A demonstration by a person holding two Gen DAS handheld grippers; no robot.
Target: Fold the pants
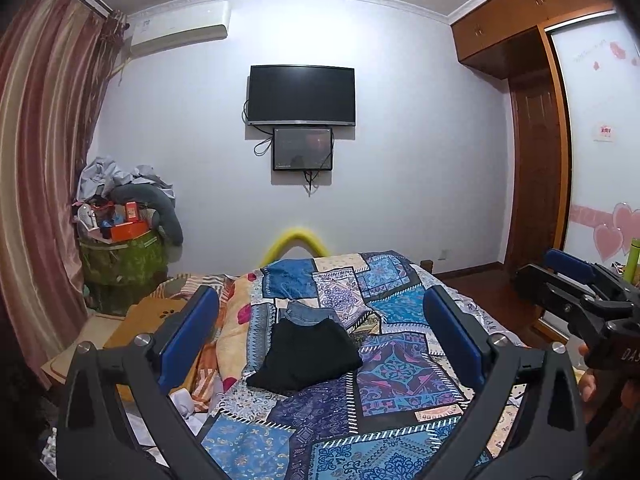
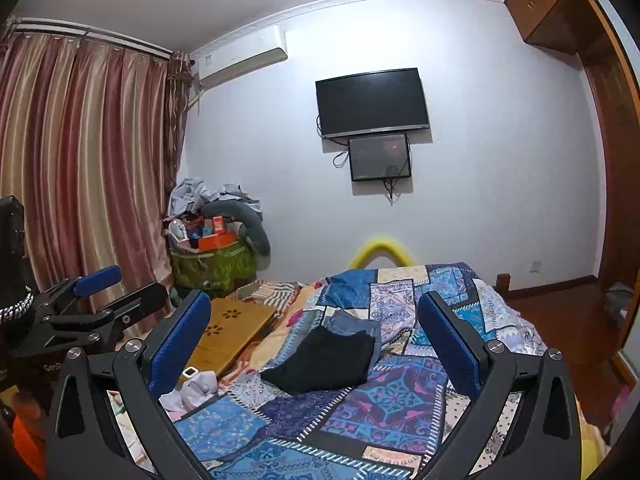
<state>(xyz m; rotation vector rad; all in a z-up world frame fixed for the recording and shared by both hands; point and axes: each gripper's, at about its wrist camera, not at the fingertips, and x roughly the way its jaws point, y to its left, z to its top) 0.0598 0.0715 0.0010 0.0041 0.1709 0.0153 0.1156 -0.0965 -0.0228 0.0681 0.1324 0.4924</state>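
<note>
Your left hand-held gripper (image 1: 320, 336) and right hand-held gripper (image 2: 316, 340) both hang spread wide and empty above the bed (image 1: 400, 376). The black pants (image 1: 308, 354) lie already folded mid-quilt, overlapping jeans (image 1: 310, 312); pinch only black cloth.

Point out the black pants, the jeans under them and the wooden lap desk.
black pants (image 1: 308, 356), left wrist view, middle of the folded top face.
jeans (image 1: 310, 311), left wrist view, denim showing behind the black pants.
wooden lap desk (image 2: 236, 330), right wrist view, middle of its top board.
</note>
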